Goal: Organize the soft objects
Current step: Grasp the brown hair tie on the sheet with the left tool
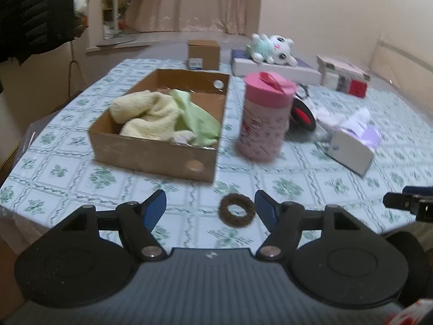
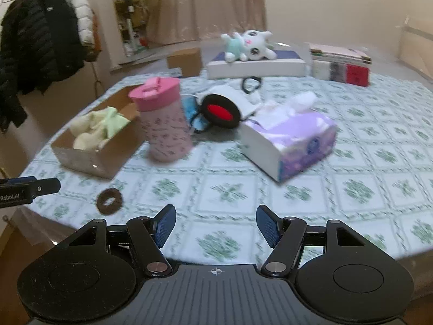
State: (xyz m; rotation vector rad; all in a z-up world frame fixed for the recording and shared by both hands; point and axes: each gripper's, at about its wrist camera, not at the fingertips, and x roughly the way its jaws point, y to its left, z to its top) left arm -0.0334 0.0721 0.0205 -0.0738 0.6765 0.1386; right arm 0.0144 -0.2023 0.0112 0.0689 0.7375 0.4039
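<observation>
A brown scrunchie (image 1: 237, 214) lies flat on the patterned tablecloth, just ahead of my left gripper (image 1: 209, 192) and nearer its right finger. That gripper is open and touches nothing. Beyond it stands an open cardboard box (image 1: 151, 154) holding a yellow towel (image 1: 146, 116) and a green cloth (image 1: 197, 119). My right gripper (image 2: 215, 208) is open and empty over bare tablecloth at the table's near edge; the scrunchie (image 2: 109, 201) lies to its left. A white plush toy (image 2: 249, 44) rests on a flat white box at the back. Red-and-black earmuffs (image 2: 222, 111) lie mid-table.
A pink lidded bottle (image 1: 263, 116) stands right of the cardboard box. A purple tissue box (image 2: 295, 140) sits right of centre, with a blue cloth (image 2: 189, 108) behind the bottle. A small carton and stacked books line the far edge. Coats hang at left.
</observation>
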